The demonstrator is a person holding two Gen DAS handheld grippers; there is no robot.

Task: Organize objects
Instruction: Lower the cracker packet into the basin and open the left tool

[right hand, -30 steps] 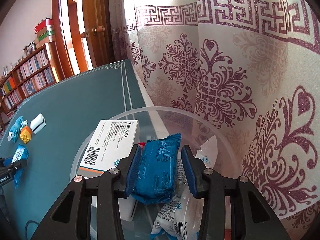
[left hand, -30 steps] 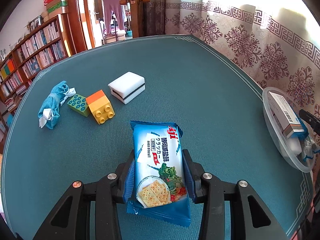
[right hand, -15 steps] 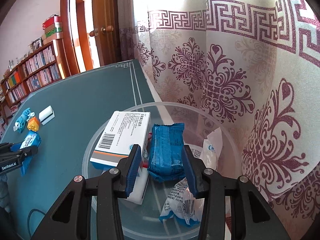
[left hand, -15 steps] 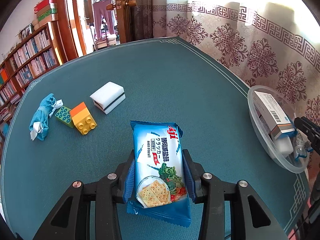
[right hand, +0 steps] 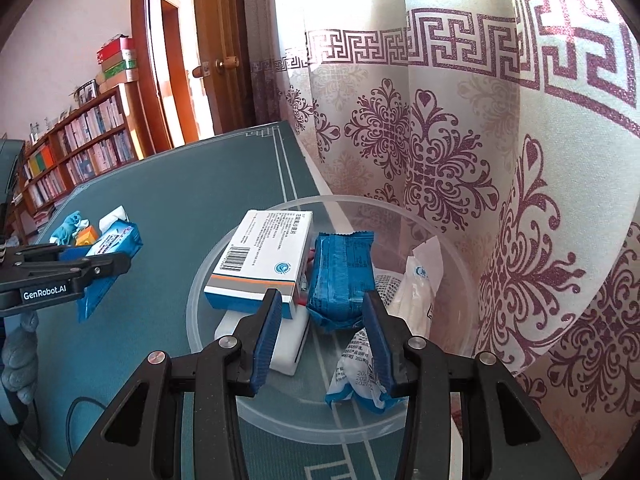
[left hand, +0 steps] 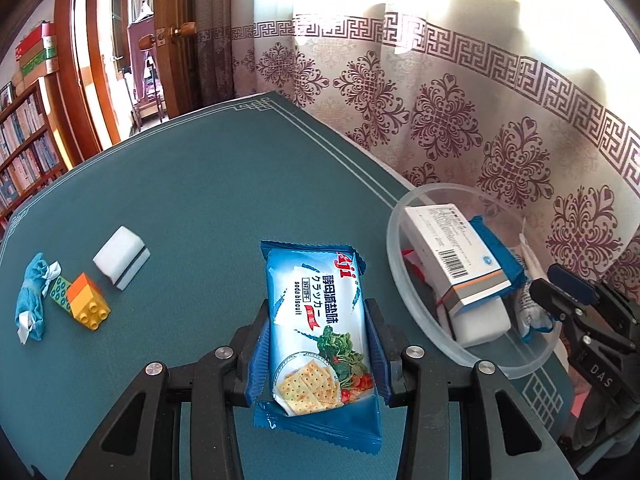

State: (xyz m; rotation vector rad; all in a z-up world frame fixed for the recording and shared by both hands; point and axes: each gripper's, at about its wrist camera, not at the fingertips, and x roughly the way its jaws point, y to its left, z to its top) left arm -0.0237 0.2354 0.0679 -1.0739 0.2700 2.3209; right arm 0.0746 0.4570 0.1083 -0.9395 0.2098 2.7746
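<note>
1. Now gripped crosswise between the left gripper (left hand: 316, 344)'s pads: the cracker packet (left hand: 318, 340), clear of the table (left hand: 200, 184), printed face up, sticking out past the fingertips and trailing behind them.
2. Ahead and to the right of those fingers: the clear bowl (left hand: 394, 264), already holding a white box (left hand: 456, 256), a blue packet (left hand: 498, 254) and smaller sachets.
3. Best carried level over the near rim, then lowered into the free space before letting go; judged risk: catching the rim or the tilted box.
4. Right gripper (right hand: 322, 334): jaws partly apart, nothing between the pads, poised over the bowl (right hand: 192, 304) just behind the blue packet (right hand: 342, 276); worth clearing away first.
5. Left view only: sponge (left hand: 120, 258), bricks (left hand: 86, 306) and blue cloth (left hand: 30, 296) far left of the fingers.
6. Right view only: bowl's inside, with a sachet (right hand: 356, 376) near the right fingertip, and the left gripper (right hand: 100, 264) side-on.
</note>
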